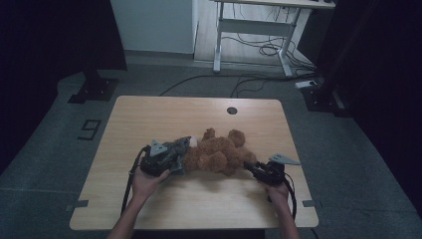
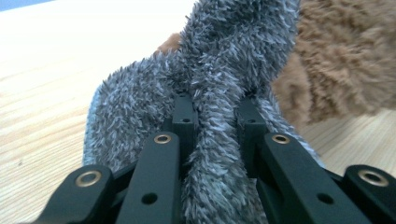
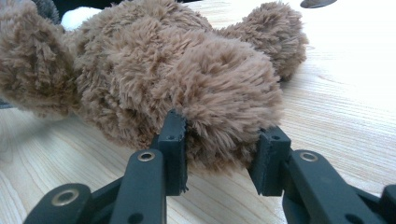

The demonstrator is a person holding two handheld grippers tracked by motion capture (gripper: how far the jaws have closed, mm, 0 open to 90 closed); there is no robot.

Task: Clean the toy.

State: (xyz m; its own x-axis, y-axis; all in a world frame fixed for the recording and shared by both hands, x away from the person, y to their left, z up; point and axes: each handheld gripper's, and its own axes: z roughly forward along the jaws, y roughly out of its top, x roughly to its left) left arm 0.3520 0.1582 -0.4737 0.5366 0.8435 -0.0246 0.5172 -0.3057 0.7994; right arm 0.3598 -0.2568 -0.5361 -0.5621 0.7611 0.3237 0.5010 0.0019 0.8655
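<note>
On the table, left claw pinching grey plush fabric, right claw clamping brown teddy's limb.

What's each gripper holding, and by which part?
The left gripper pinches a fold of the grey plush fabric. The right gripper grips a rounded limb of the brown teddy bear.
</note>
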